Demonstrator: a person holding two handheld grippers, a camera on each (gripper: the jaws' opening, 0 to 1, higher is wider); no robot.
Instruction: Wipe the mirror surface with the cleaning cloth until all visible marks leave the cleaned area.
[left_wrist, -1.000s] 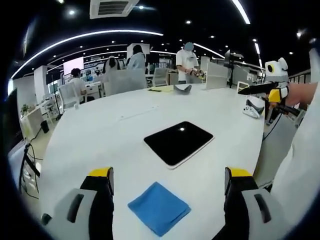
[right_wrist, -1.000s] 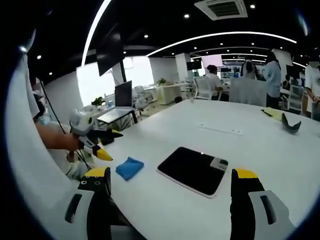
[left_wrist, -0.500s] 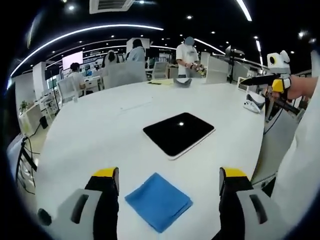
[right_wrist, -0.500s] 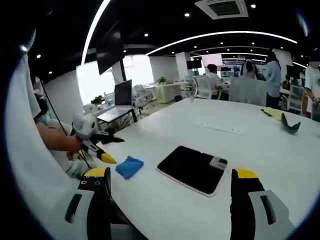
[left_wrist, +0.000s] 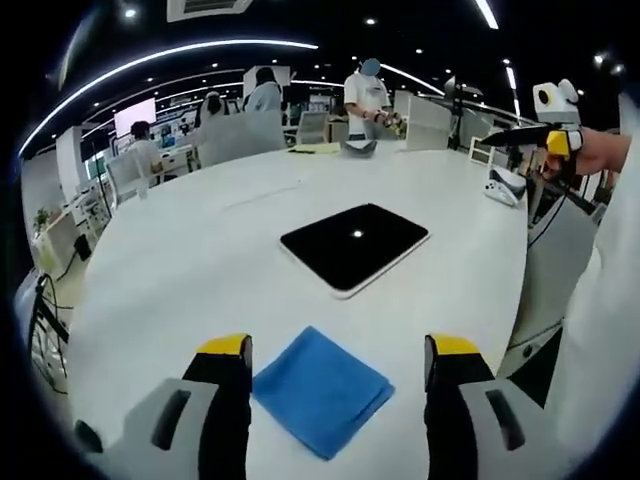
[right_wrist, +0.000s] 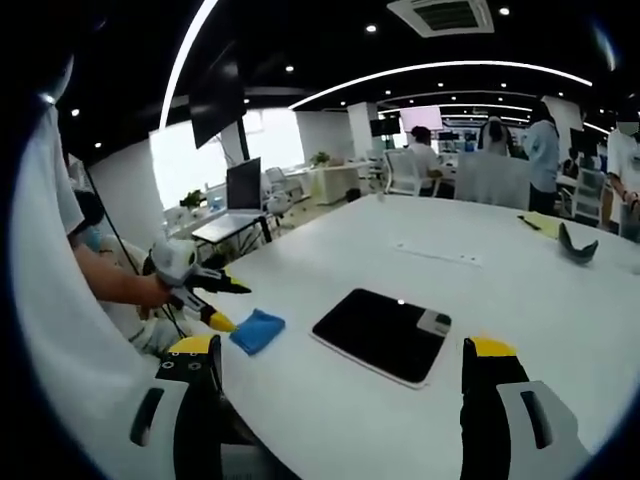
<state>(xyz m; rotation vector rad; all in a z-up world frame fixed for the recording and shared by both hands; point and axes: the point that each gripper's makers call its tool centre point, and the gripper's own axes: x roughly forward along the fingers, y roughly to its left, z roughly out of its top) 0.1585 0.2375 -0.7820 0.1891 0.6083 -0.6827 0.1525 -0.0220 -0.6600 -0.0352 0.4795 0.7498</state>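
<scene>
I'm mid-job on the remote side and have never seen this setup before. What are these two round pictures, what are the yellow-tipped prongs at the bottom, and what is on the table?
There is no robot arm here. A person holds a two-jaw gripper in each hand, and a fisheye camera rides on each one, looking forward along its jaws.

In the left gripper view, the yellow-tipped prongs are the left gripper, open, with nothing held. It hangs just over the blue cleaning cloth, which lies flat on the white table. Beyond the cloth lies the mirror, a dark rounded slab with a pale rim, apart from the cloth.

In the right gripper view, the prongs are the right gripper, also open and empty, above the table. The other gripper shows at the left of this view, by the cloth.

People stand and sit in the office behind.
</scene>
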